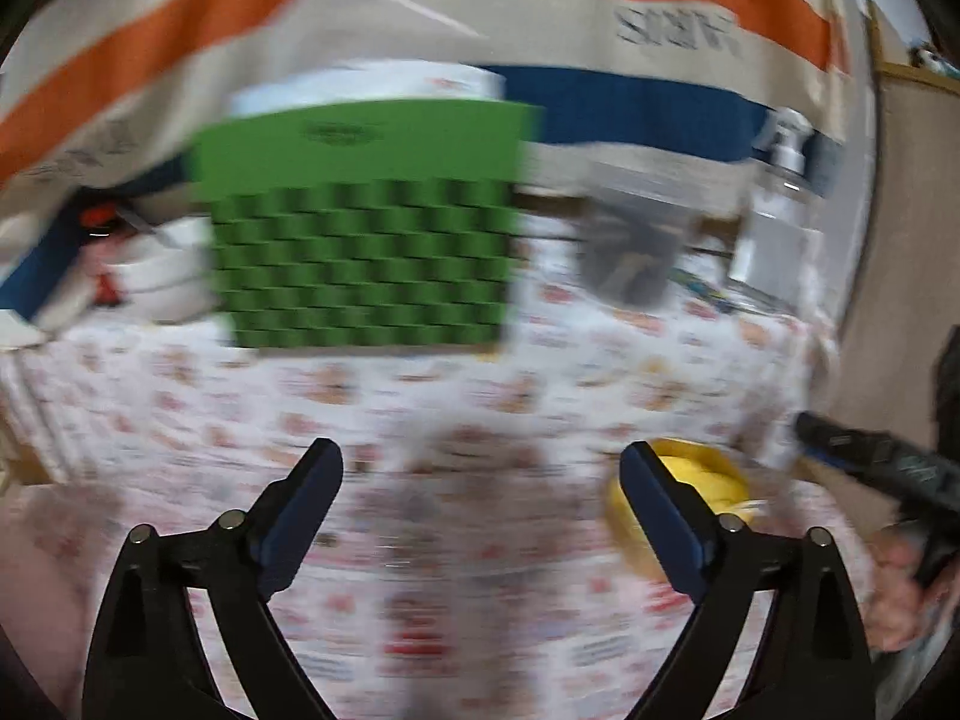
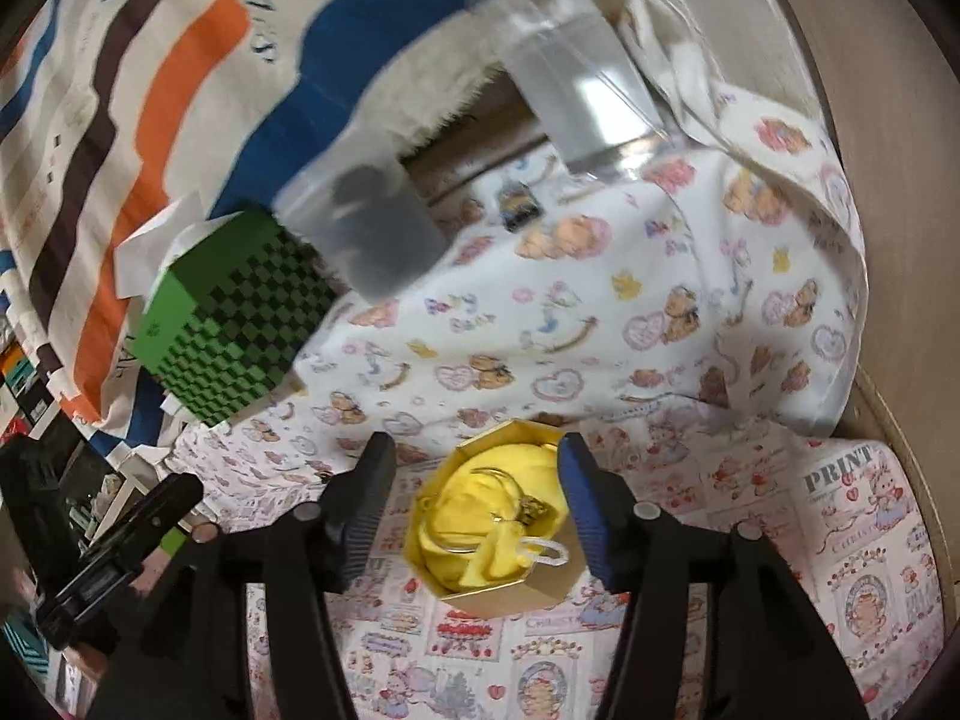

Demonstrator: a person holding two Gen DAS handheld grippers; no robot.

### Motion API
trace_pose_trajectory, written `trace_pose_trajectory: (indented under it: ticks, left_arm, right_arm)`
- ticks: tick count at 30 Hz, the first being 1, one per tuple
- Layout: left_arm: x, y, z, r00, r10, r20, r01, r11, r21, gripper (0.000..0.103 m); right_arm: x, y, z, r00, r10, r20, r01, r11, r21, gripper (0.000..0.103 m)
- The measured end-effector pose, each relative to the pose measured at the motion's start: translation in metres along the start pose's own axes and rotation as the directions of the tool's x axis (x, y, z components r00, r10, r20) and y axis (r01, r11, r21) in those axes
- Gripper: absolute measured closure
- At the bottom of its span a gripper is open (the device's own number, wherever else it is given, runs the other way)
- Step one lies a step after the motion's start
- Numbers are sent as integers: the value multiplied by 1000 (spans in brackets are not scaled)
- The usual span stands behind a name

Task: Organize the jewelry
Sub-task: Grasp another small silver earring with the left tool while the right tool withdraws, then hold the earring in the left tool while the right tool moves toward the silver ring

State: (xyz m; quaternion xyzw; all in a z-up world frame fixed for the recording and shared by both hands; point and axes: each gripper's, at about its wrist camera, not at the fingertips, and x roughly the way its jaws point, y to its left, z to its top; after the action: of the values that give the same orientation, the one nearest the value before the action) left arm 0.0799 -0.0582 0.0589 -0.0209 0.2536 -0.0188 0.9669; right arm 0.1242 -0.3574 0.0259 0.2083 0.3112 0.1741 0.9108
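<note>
Standing apart, the right hand-held gripper [image 2: 477, 468] straddled a gold box [image 2: 498, 594] of yellow cloth [image 2: 480, 516] without touching; the left hand-held gripper [image 1: 480, 468] was spread wide, empty

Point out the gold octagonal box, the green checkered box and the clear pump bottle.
gold octagonal box [image 2: 543, 591], right wrist view, front wall.
green checkered box [image 1: 366, 264], left wrist view, checkered face.
clear pump bottle [image 1: 780, 228], left wrist view, body.
</note>
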Motion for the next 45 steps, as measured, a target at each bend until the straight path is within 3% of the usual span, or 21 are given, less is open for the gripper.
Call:
trace_pose_trajectory:
  ticks: [7, 10, 13, 18, 20, 24, 30, 38, 43, 45]
  left_arm:
    - [-1, 65, -11, 1000, 29, 11, -27, 990, -138, 8]
    - [11, 72, -17, 999, 21, -37, -27, 987, -161, 8]
    - [25, 76, -28, 992, 58, -111, -76, 983, -167, 8]
    - [55, 75, -44, 960, 65, -273, -114, 979, -169, 8]
    - [60, 70, -50, 954, 47, -297, -98, 982, -160, 13]
    - [67, 58, -57, 946, 11, -325, -52, 991, -120, 43]
    - [81, 51, -66, 922, -14, -386, -35, 992, -121, 58]
    - [90, 47, -71, 910, 3, -414, -48, 994, -99, 61]
    - [93, 45, -74, 905, 4, -426, -44, 995, -84, 88]
    - [94, 46, -73, 906, 4, -424, -45, 995, -86, 88]
  right_arm:
    - [1, 22, -9, 999, -36, 15, 37, 997, -73, 40]
    - [2, 25, -13, 998, -56, 17, 57, 994, -90, 38]
    - [5, 26, -18, 997, -71, 13, 72, 993, -98, 34]
    - [14, 30, -25, 994, -110, -8, 108, 987, -121, 34]
    - [17, 29, -27, 994, -109, -28, 106, 988, -112, 34]
    - [22, 29, -30, 990, -138, -43, 132, 984, -122, 34]
    - [27, 27, -31, 981, -189, -44, 181, 974, -135, 34]
    - [25, 27, -31, 962, -273, -6, 268, 951, -155, 34]
    - [26, 30, -32, 959, -285, -6, 279, 944, -176, 34]
    - [25, 30, -33, 959, -284, -2, 279, 944, -176, 34]
